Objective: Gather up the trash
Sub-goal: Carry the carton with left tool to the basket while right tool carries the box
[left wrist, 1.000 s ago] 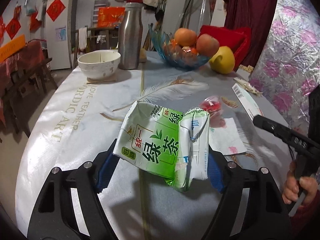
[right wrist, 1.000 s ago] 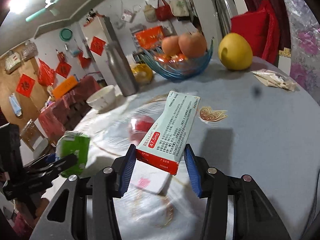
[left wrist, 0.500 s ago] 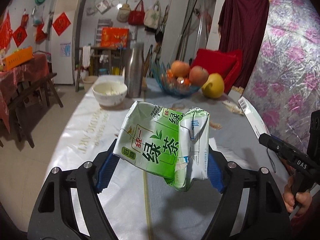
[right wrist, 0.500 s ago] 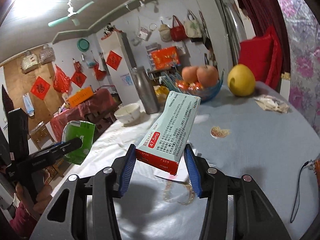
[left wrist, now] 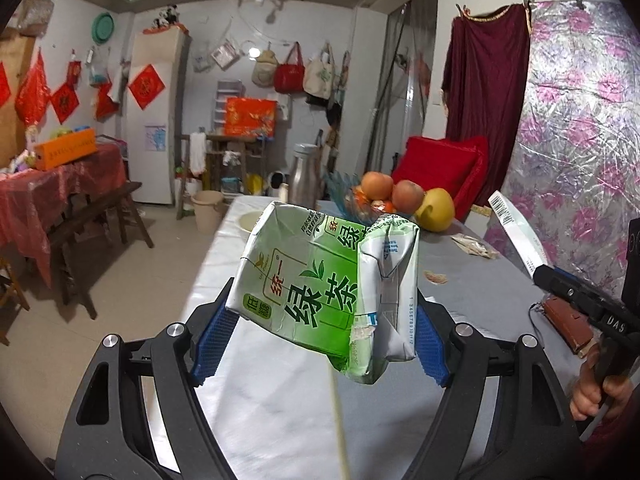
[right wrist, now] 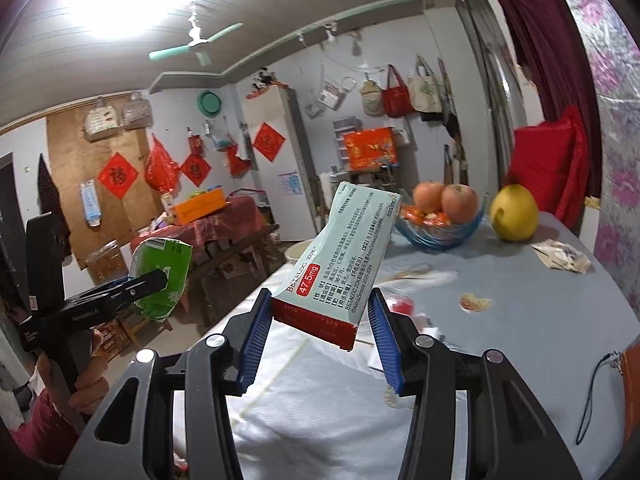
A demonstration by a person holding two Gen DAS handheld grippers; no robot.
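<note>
Both grippers are being kept closed on trash: the left gripper (left wrist: 320,340) is being pressed by its blue pads (left wrist: 212,340) against the two sides of a crumpled green tea carton (left wrist: 324,288), and the right gripper (right wrist: 320,336) is being clamped on the red end of a pale blue medicine box (right wrist: 340,264), most of which is being left to stick out forward and upward. Each piece is being carried in the air above the table (left wrist: 280,400), clear of the cloth. The step in hand is judged to be the carry toward wherever the trash is being collected; no bin is being shown in either view, so its place cannot be told. For a good carry, the squeeze is best being held even, since the carton is already being dented and could be slipped from if it is crushed further, and the box, being gripped only at one end, could be levered out by a quick swing. Further along the table, a torn wrapper (right wrist: 560,256) and small scraps (right wrist: 474,302) are being left behind, probably for a later pass, and the fruit bowl (right wrist: 436,236) at the far end is best being avoided.
</note>
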